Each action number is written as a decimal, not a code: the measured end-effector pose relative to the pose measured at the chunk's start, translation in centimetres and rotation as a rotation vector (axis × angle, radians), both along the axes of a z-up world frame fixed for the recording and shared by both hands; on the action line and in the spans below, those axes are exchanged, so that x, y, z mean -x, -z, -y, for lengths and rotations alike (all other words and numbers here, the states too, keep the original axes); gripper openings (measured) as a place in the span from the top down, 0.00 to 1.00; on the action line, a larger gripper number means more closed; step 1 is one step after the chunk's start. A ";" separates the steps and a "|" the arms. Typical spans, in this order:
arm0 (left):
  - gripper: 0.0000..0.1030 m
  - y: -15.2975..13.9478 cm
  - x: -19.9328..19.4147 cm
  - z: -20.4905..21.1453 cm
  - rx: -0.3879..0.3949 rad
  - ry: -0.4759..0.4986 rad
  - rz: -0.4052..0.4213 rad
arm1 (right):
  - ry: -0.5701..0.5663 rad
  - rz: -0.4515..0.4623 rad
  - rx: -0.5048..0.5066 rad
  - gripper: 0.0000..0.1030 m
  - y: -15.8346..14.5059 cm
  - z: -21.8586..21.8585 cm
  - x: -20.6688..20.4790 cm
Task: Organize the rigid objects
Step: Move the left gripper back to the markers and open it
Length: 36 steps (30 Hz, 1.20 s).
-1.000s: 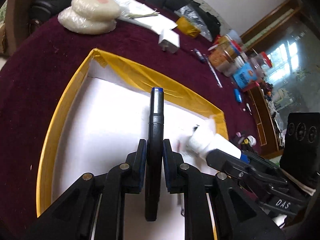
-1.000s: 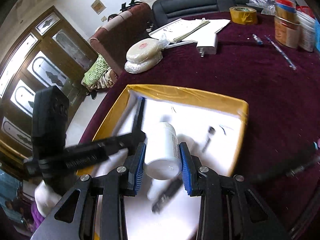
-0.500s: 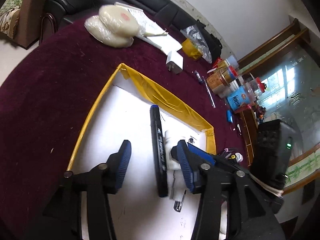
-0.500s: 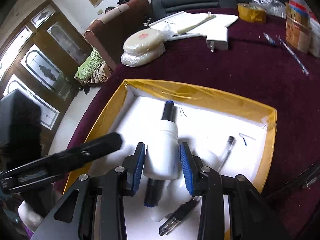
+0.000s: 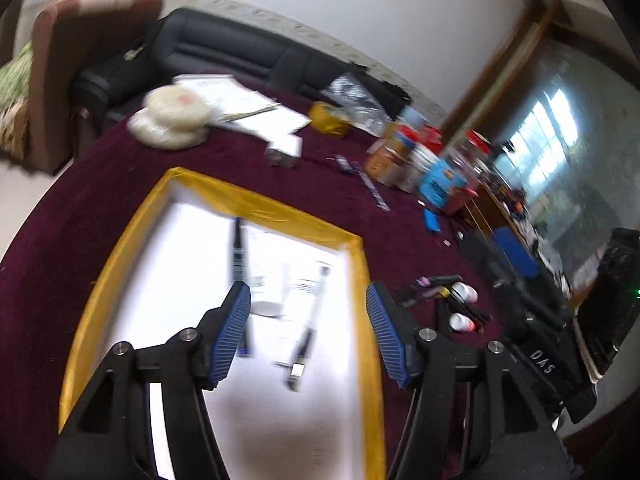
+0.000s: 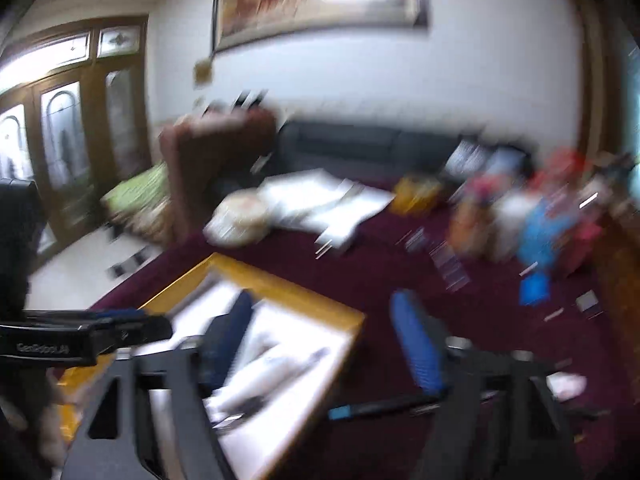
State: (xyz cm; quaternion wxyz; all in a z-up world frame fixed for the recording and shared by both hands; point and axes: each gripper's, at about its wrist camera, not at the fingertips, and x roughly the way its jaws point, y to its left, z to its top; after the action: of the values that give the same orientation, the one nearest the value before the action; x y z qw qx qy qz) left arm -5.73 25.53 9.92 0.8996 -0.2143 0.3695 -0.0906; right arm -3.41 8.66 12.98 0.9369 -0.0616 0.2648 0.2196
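Observation:
A yellow-rimmed white tray [image 5: 280, 216] lies on the maroon table. In it lie a black marker [image 5: 239, 248], a white bottle [image 5: 298, 288] and a pen [image 5: 302, 354]. My left gripper [image 5: 308, 324] is open and empty, raised above the tray's near right part. My right gripper [image 6: 320, 344] is open and empty, above the tray's right rim [image 6: 280, 284]; this view is blurred. The white bottle [image 6: 264, 368] lies in the tray below it. Loose pens and small bottles [image 5: 452, 300] lie on the cloth right of the tray. A blue-tipped pen [image 6: 380, 406] lies by the right gripper.
At the table's back are a bagged white round cake [image 5: 172, 120], papers [image 5: 256, 112], a white charger [image 5: 286, 150], a yellow tape roll [image 5: 330, 118] and several jars and boxes [image 5: 424, 164]. A black sofa [image 5: 224, 50] stands behind. The other gripper's body [image 5: 544, 344] is at the right.
Both grippers have opened and drawn back up from the tray. The marker and the white bottle now lie in the tray. The right view has swung up toward the room.

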 end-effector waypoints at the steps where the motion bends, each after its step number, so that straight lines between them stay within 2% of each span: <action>1: 0.40 -0.3 0.0 1.1 -0.010 0.021 0.007 | 0.050 0.094 0.000 0.12 -0.7 1.5 1.2; 2: 0.40 -0.5 0.1 1.9 -0.016 0.036 0.011 | 0.074 0.137 -0.006 0.07 -1.0 2.1 1.7; 3: 0.40 -0.7 0.1 3.1 -0.028 0.056 0.017 | 0.114 0.202 -0.024 0.07 -1.3 3.6 2.4; 4: 0.40 -0.8 0.3 4.1 -0.043 0.070 0.023 | 0.137 0.227 -0.032 0.07 -1.4 4.6 2.7; 9: 0.40 -1.6 1.6 8.1 -0.127 0.081 0.081 | 0.216 0.201 -0.055 0.07 -1.2 9.0 2.3; 13: 0.40 -2.6 3.0 10.6 -0.253 0.022 0.173 | 0.288 0.226 -0.048 0.07 -0.4 11.7 2.8; 17: 0.29 -2.8 3.3 12.3 -0.314 -0.004 0.202 | 0.343 0.275 -0.019 0.07 -0.1 14.3 4.0; 24: 0.29 -1.5 2.2 15.6 -0.326 0.084 0.130 | 0.389 0.244 -0.015 0.07 0.5 18.0 3.9; 27: 0.29 -0.5 1.6 17.2 -0.318 0.144 0.084 | 0.413 0.198 -0.014 0.07 1.3 20.2 3.3; 33: 0.29 3.3 -0.8 21.5 -0.355 0.254 -0.042 | 0.501 0.086 -0.046 0.07 3.1 25.9 0.3; 36: 0.29 4.6 -1.7 23.1 -0.362 0.285 -0.080 | 0.534 0.034 -0.095 0.07 4.3 28.5 -0.9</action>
State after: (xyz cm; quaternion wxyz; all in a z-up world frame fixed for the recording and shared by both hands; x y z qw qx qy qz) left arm -4.05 2.43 5.29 0.8862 0.0016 0.4416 -0.1406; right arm -2.48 -19.89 8.65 0.9678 0.0510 0.2453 -0.0243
